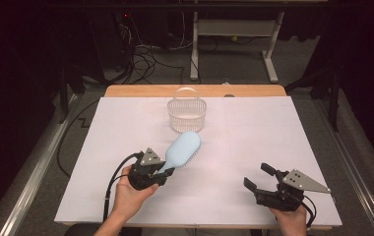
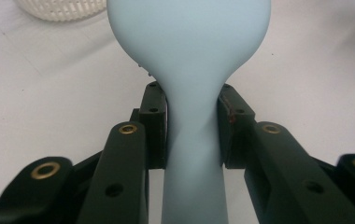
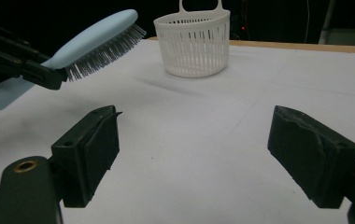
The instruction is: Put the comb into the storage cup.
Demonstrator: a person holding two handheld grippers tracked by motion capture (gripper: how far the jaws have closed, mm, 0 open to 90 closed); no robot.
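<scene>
The left gripper [image 1: 161,173] is carrying the pale blue plastic hairbrush [image 1: 182,149], jaws clamped on its handle; next it needs lowering into the white slotted plastic basket [image 1: 187,115]. The right gripper [image 1: 260,178] is waiting, jaws apart.

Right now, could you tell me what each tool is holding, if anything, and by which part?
The left tool grips the light blue hairbrush by the neck of its handle, bristles facing down. The right tool is open and holds nothing.

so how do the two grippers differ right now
The left gripper is shut on the light blue hairbrush, pads pressing its handle; the right gripper stands open with nothing between its jaws. The left one holds the brush off the table, head toward the white basket; the right one sits apart near the table's front. Both are black and hand-held.
</scene>
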